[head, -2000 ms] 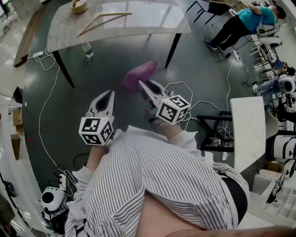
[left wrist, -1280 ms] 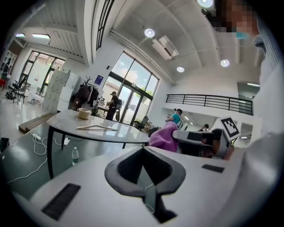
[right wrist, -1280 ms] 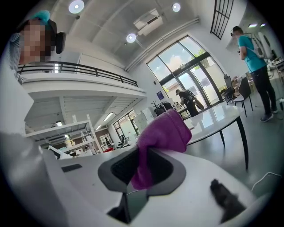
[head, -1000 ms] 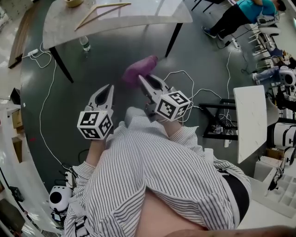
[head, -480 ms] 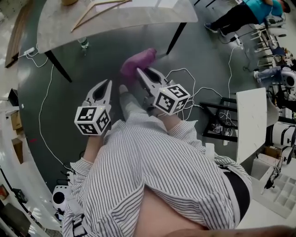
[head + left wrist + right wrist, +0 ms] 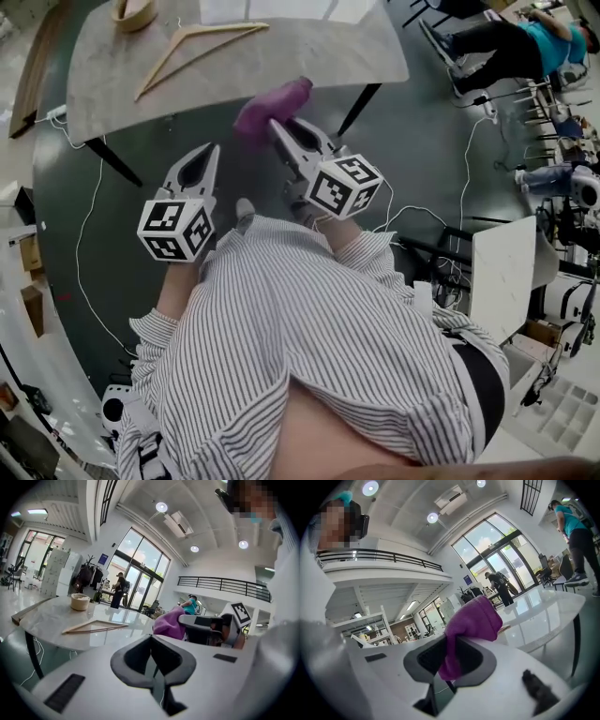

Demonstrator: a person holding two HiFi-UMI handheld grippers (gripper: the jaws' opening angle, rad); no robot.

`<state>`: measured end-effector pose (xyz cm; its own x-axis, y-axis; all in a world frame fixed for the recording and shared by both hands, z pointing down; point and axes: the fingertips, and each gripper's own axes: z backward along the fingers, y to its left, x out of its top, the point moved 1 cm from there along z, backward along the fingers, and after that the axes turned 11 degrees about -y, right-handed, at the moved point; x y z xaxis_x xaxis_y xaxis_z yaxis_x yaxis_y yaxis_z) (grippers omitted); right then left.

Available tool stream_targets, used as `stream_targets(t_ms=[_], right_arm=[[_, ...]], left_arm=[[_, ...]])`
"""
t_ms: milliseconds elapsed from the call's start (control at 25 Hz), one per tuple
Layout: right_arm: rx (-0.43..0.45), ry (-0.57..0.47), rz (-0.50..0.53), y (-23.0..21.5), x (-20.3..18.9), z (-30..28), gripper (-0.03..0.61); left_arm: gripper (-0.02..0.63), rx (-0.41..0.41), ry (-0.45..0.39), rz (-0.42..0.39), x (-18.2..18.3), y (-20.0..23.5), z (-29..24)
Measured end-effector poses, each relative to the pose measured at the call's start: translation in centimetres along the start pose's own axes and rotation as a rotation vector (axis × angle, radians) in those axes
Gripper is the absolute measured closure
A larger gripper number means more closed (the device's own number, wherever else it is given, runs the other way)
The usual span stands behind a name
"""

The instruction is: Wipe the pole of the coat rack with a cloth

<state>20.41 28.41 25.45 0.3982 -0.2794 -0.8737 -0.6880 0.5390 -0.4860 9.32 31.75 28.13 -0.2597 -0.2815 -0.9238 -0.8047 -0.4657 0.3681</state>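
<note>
Head view: a person in a striped shirt (image 6: pixel 309 337) holds both tools out over a dark floor (image 6: pixel 422 141). The left gripper (image 6: pixel 208 150) has its two jaws pressed together with nothing in them. The right gripper (image 6: pixel 277 125) pinches a purple cloth (image 6: pixel 270 105), which bunches up past the tips, just at the near edge of a pale table (image 6: pixel 309 56). On that table lie a wooden hanger (image 6: pixel 192 45) and, at the far edge, a round bowl (image 6: pixel 133 11). White cables (image 6: pixel 89 253) trail over the floor. A seated person in a teal top (image 6: pixel 534 36) is well apart at the upper right.

Left gripper view: the jaws meet at the tips and hold nothing. Beyond them stands the table (image 6: pixel 51 620) with the hanger (image 6: pixel 96 627) and the bowl (image 6: pixel 79 602) on it. To the right, the right gripper (image 6: pixel 180 620) carries the cloth (image 6: pixel 168 623). Far back, by the tall windows, stands what looks like a coat rack (image 6: pixel 88 573) hung with dark clothes; its pole cannot be made out.

Right gripper view: the jaws are clamped on the cloth (image 6: pixel 473 618), a narrow fold caught between them and the rest puffed out above the tips. The table (image 6: pixel 548 606) lies behind, to the right.
</note>
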Motion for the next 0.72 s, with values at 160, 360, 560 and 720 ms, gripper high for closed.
stream_targets(t_ms=[160, 360, 560, 720], right_arm=[[0.024, -0.001, 0.022, -2.6, 1.6, -3.2, 0.517], [0.048, 0.055, 0.013, -4.6, 1.5, -5.7, 0.517], [0.031, 0.091, 0.003, -5.7, 0.3, -7.1, 0.517], [0.003, 0.095, -0.022, -7.3, 0.5, -8.4, 0.517]], left_arm=[[0.603, 0.018, -0.007, 0.011, 1.0, 1.4, -4.1], [0.602, 0.012, 0.024, 0.046, 0.3, 1.6, -6.8], [0.602, 0.018, 0.048, 0.059, -0.1, 3.2, -8.3], [0.602, 0.026, 0.051, 0.074, 0.0, 4.6, -9.5]])
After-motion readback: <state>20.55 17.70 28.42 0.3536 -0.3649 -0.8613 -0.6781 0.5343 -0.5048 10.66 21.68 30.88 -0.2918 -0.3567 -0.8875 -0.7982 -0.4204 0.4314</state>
